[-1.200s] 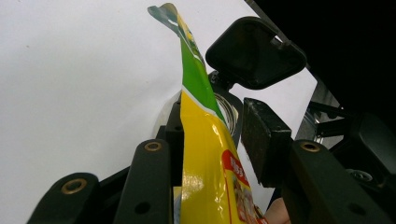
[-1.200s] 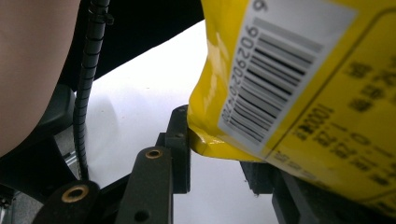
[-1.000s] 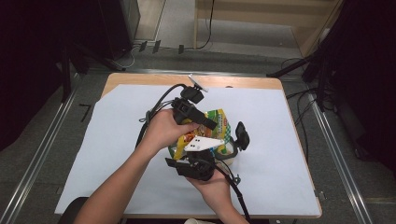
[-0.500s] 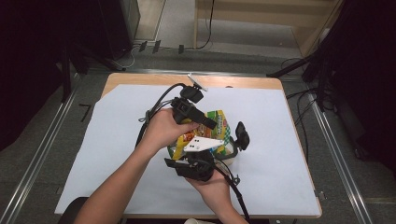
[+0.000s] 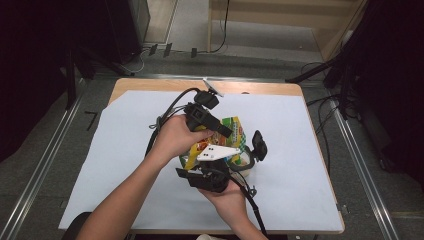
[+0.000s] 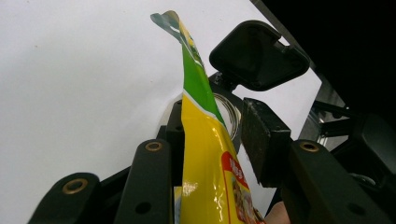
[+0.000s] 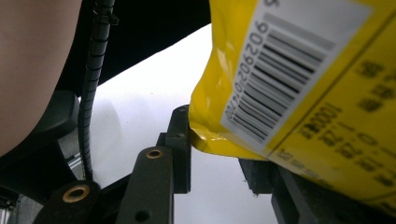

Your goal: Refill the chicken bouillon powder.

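Both grippers were on the yellow snack bag [image 5: 227, 137], held up over the white-covered desk [image 5: 310, 150]; left gripper [image 6: 212, 140] had the bag's edge standing between its fingers, one touching, the other a little off; right gripper [image 7: 219, 158] clamped the barcode corner. Bag's long axis ran away from the left fingers; each hand took its own end.

Both arms reach in from the near side and meet over the middle. The left hand [image 5: 172, 136] grips the left gripper [image 5: 220, 131] from above, pointing right and a bit down. The right hand [image 5: 227, 192] holds the right gripper [image 5: 235, 157] from underneath, just below the left one. Both pairs of jaws stand partly apart.
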The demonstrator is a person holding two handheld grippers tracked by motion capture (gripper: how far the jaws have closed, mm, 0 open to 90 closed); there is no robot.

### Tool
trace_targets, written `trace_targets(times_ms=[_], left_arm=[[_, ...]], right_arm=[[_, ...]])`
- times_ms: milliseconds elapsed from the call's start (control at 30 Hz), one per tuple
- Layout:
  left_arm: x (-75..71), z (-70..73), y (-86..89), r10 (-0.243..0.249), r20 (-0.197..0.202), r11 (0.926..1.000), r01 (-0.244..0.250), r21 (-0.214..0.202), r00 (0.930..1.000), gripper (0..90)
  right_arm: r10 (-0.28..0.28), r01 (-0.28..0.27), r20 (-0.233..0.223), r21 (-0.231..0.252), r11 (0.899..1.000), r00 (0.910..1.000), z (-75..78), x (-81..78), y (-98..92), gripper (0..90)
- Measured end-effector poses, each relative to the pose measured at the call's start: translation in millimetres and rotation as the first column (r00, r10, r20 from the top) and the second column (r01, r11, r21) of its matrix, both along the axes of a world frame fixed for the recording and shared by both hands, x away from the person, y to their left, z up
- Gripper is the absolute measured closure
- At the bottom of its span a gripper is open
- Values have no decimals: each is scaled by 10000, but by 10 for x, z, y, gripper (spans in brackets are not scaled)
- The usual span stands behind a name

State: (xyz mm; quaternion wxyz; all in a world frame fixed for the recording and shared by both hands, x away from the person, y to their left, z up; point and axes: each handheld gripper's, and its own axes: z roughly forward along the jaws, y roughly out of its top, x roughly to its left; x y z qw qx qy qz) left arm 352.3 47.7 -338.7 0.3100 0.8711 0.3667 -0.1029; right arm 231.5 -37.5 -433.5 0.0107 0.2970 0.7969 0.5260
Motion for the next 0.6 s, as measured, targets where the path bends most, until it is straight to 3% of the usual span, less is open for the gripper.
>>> trace_targets(times_ms=[600], left_arm=[[5, 17, 17, 184, 57, 9995, -185, 243, 9998, 659]], right_arm=[[144, -145, 19, 40, 9999, 9999, 14, 30, 19, 695]])
